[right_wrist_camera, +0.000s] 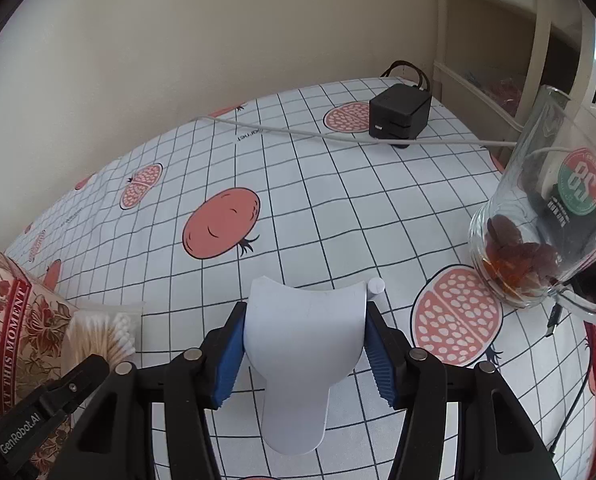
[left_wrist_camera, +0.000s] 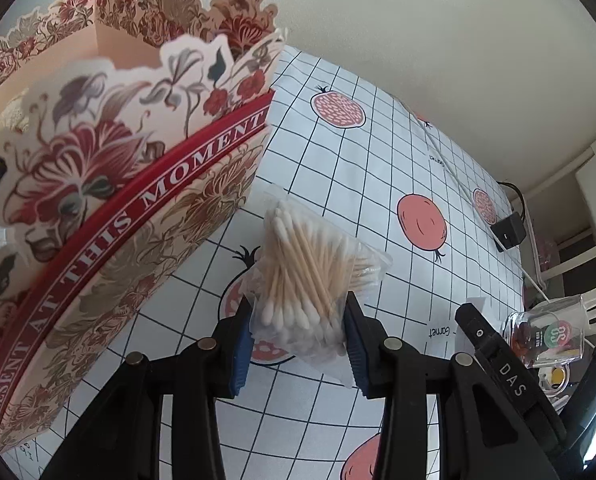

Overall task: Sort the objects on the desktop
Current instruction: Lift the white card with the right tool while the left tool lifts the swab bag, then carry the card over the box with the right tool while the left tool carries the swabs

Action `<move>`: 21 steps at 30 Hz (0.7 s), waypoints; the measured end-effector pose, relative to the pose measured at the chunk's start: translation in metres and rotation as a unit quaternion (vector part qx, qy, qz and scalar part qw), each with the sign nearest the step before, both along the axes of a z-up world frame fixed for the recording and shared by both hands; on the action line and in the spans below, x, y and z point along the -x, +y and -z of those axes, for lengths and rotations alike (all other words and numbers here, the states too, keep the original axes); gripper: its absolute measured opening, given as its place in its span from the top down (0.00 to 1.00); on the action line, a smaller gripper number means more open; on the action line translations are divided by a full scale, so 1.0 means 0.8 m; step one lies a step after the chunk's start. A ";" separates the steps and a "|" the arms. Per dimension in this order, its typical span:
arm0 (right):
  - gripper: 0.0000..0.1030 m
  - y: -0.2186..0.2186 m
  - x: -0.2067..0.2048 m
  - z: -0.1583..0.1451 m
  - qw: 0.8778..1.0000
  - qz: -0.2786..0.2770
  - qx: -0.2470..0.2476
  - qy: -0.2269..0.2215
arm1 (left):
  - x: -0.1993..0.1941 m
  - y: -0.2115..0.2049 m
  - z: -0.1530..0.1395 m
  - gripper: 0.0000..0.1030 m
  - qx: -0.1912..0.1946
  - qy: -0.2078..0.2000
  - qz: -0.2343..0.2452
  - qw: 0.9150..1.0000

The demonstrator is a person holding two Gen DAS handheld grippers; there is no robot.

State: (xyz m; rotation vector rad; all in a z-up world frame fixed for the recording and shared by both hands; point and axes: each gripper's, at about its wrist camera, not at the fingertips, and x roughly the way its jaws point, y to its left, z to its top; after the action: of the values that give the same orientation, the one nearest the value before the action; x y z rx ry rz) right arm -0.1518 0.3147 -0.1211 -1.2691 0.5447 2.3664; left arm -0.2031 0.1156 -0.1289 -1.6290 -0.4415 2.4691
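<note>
In the left wrist view my left gripper [left_wrist_camera: 298,340] is shut on a clear bag of cotton swabs [left_wrist_camera: 310,276], held just above the tablecloth beside a floral paper box [left_wrist_camera: 109,208] marked "AT THIS MOMENT". In the right wrist view my right gripper [right_wrist_camera: 304,344] is shut on a curved white plastic piece [right_wrist_camera: 304,344] above the cloth. The swab bag [right_wrist_camera: 97,336] and the box [right_wrist_camera: 13,320] show at that view's lower left, with the left gripper's black body below them.
A glass mug [right_wrist_camera: 546,220] holding dark red pieces stands at the right; it also shows in the left wrist view [left_wrist_camera: 546,332]. A black cube charger [right_wrist_camera: 398,116] with cables sits at the far edge by the wall. A grid tablecloth [right_wrist_camera: 298,208] with pomegranate prints covers the table.
</note>
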 end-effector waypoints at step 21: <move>0.43 0.005 -0.035 -0.141 0.986 -0.007 0.023 0.163 | -0.028 0.012 -0.127 0.59 0.014 0.142 0.022 0.990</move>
State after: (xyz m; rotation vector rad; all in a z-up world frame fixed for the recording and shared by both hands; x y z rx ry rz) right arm -0.1237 0.3186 -0.0086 -0.9081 0.6939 2.6030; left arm -0.1808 0.1251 -0.0277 -1.2515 -0.3302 2.6284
